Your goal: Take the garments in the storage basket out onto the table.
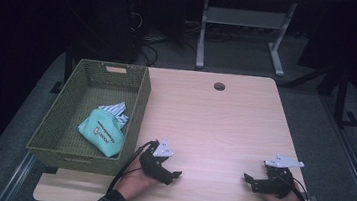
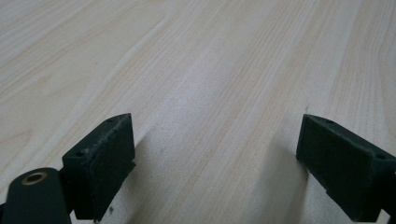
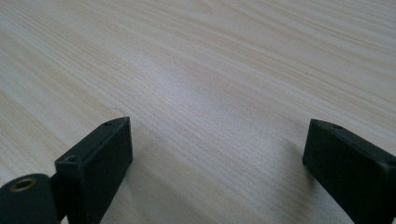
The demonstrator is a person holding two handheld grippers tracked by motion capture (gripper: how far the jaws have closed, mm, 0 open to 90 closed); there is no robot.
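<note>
My left gripper point(image 1: 172, 177) rests low over the front of the light wooden table point(image 1: 213, 129), just right of the basket, and is open with nothing between its jaws. In the left gripper view the left gripper point(image 2: 215, 154) has its two black jaws set wide apart over bare wood. My right gripper point(image 1: 251, 182) sits near the front right of the table, also open and empty. The right gripper point(image 3: 217, 163) shows bare wood grain between its jaws. A green woven basket point(image 1: 64, 118) at the left holds a teal cloth point(image 1: 103, 132) and a striped cloth point(image 1: 115, 110).
A round cable hole point(image 1: 219, 86) lies near the table's far edge. Beyond the table stand the legs of another desk point(image 1: 202, 32) on a dark floor. Cables trail from both grippers toward the front edge.
</note>
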